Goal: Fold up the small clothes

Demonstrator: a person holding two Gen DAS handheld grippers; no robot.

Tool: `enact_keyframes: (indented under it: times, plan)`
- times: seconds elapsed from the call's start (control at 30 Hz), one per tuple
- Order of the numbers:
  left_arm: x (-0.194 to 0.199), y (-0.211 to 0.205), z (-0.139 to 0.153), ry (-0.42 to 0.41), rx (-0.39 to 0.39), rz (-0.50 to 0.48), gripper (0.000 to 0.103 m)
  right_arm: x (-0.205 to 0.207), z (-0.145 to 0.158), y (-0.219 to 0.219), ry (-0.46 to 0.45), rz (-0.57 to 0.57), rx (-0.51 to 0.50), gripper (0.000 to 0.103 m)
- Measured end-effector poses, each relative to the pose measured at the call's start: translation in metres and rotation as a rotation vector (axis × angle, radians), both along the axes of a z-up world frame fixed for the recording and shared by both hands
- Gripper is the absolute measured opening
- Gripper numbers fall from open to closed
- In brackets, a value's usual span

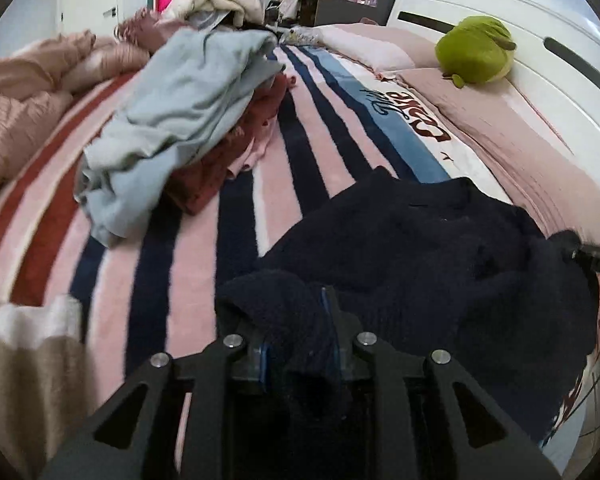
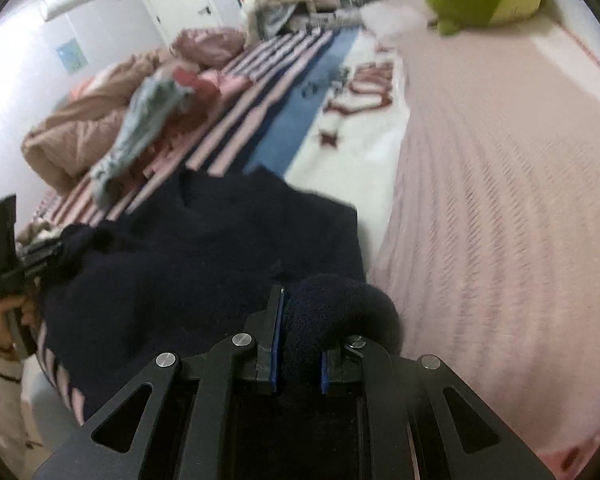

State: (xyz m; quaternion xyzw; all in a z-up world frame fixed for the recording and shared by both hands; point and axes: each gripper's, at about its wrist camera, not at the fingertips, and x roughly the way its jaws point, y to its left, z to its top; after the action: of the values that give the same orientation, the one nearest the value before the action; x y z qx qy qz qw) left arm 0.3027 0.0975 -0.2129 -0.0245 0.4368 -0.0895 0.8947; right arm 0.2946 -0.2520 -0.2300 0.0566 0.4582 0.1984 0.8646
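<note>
Both tools grip the navy sweater (image 2: pixel 236 248): left tool (image 1: pixel 300 344) and right tool (image 2: pixel 300 344) each clamped on an edge, the body spread ahead on the bed (image 2: pixel 500 200). No finished fold shows; a pile (image 1: pixel 180 120) waits beyond

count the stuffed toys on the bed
1. A green stuffed toy sits on the pink pillow by the white headboard. More could be hidden under the heap of clothes.
</note>
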Motion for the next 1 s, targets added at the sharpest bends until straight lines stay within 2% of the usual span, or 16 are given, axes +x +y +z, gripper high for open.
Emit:
enact_keyframes:
  times: [0.13,0.17,0.2,0.23,0.27,0.3,0.33,0.37,0.5,0.57,0.63,0.7,0.8,0.83,0.9,1.0]
  plan:
    - [-0.007,0.002,0.009,0.017,-0.002,-0.031,0.025,-0.001,0.001,0.003,-0.005,0.035,-0.029,0.016]
    - [-0.013,0.001,0.014,0.015,-0.006,-0.035,0.028,-0.004,0.004,0.005,-0.003,0.052,-0.036,0.023]
    - [-0.02,0.003,0.022,0.005,-0.017,-0.043,0.035,-0.008,0.01,0.006,-0.002,0.071,-0.044,0.032]
    - [-0.03,0.006,0.031,-0.009,-0.026,-0.056,0.05,-0.014,0.015,0.008,-0.007,0.085,-0.05,0.037]
    - [-0.041,0.008,0.039,-0.026,-0.017,-0.069,0.064,-0.023,0.023,0.008,-0.017,0.1,-0.056,0.048]
    - [-0.05,0.007,0.045,-0.051,0.01,-0.074,0.092,-0.033,0.031,0.007,-0.035,0.109,-0.066,0.064]
    - [-0.061,0.006,0.051,-0.079,0.041,-0.086,0.095,-0.047,0.04,0.006,-0.071,0.1,-0.101,0.072]
    - [-0.071,0.004,0.056,-0.087,0.068,-0.111,0.095,-0.055,0.047,0.007,-0.099,0.095,-0.131,0.08]
    - [-0.108,-0.012,0.065,-0.109,0.148,-0.199,0.096,-0.098,0.065,0.018,-0.212,0.127,-0.244,0.08]
    - [-0.125,-0.031,0.059,-0.117,0.194,-0.279,0.097,-0.116,0.064,0.032,-0.241,0.204,-0.264,0.08]
    - [-0.135,-0.047,0.046,-0.11,0.233,-0.347,0.1,-0.133,0.053,0.053,-0.263,0.274,-0.313,0.08]
    - [-0.139,-0.067,0.019,-0.075,0.327,-0.388,0.1,-0.144,0.036,0.069,-0.265,0.296,-0.368,0.083]
    - [-0.14,-0.081,-0.011,-0.082,0.48,-0.345,0.1,-0.15,0.005,0.09,-0.247,0.33,-0.427,0.083]
    - [-0.14,-0.083,-0.015,-0.1,0.516,-0.325,0.1,-0.153,-0.003,0.096,-0.273,0.333,-0.462,0.084]
    - [-0.14,-0.083,-0.016,-0.117,0.532,-0.291,0.1,-0.159,-0.012,0.106,-0.329,0.342,-0.537,0.087]
    - [-0.14,-0.072,-0.001,-0.129,0.439,-0.242,0.097,-0.158,-0.016,0.11,-0.375,0.322,-0.63,0.085]
